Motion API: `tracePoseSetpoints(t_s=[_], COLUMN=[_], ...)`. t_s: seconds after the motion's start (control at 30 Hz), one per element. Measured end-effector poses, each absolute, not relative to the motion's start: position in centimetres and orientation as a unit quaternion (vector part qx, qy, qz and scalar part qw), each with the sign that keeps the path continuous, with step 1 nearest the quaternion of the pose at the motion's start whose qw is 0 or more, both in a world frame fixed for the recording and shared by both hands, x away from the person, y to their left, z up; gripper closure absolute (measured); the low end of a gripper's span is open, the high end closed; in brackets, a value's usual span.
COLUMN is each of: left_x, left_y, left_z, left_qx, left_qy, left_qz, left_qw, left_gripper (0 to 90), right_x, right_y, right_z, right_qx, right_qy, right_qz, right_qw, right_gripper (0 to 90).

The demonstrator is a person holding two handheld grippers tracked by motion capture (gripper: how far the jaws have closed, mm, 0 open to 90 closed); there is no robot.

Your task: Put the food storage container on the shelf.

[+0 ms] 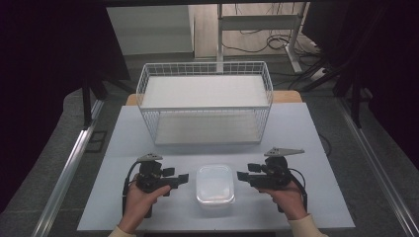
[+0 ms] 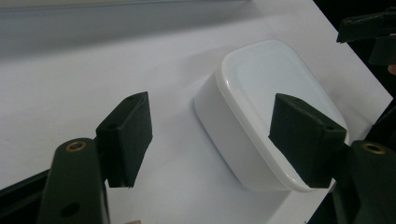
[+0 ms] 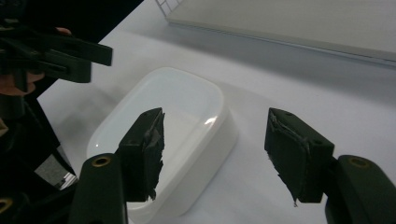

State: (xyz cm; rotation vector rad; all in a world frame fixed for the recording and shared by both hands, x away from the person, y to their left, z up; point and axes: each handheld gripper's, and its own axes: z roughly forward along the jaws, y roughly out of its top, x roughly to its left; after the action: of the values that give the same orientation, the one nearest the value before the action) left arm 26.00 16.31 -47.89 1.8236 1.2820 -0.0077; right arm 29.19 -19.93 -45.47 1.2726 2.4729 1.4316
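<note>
A white lidded plastic container [image 1: 215, 185] lies on the pale table near its front edge, between my two grippers. My left gripper [image 1: 183, 178] is held level just left of it, pointing at its left side, jaws open and apart from it. In the left gripper view the container [image 2: 261, 79] lies ahead of the left gripper [image 2: 212, 126], off to the right, untouched by the pads. My right gripper [image 1: 242, 175] faces the container's right side, open. In the right gripper view the container [image 3: 173, 107] sits ahead and left of the right gripper [image 3: 215, 126], with nothing between the pads.
A white wire basket [image 1: 205, 106] with a flat white bottom stands at the back of the table [image 1: 296, 138]. Bare tabletop lies between the basket and the container. Dark curtains flank the table, and cables lie on the floor beyond it.
</note>
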Motion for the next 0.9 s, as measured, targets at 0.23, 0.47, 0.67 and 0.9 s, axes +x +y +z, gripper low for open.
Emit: tracePoseSetpoints(t_s=[0.23,0.47,0.67,0.9], left_x=[26.3,26.5,26.8,26.7], left_y=[15.3,15.0,14.8,14.5], left_z=[-48.9,-49.5,-50.1,-50.4], left_qx=[0.732,0.726,0.717,0.708], left_qy=[0.513,0.516,0.521,0.525], left_qz=[-0.046,-0.073,-0.093,-0.096], left_qw=[0.445,0.448,0.454,0.463], left_gripper=[31.0,32.4,32.9,35.9], right_x=[29.1,29.0,29.0,29.1], right_y=[-18.3,-17.2,-17.0,-16.8], right_z=[-46.5,-47.6,-48.1,-48.7], right_qx=[0.404,0.407,0.416,0.422], right_qy=[0.801,0.807,0.802,0.797], right_qz=[0.441,0.427,0.427,0.428], right_qw=[-0.011,-0.029,-0.039,-0.056], right_gripper=[37.9,38.9,40.6,42.1])
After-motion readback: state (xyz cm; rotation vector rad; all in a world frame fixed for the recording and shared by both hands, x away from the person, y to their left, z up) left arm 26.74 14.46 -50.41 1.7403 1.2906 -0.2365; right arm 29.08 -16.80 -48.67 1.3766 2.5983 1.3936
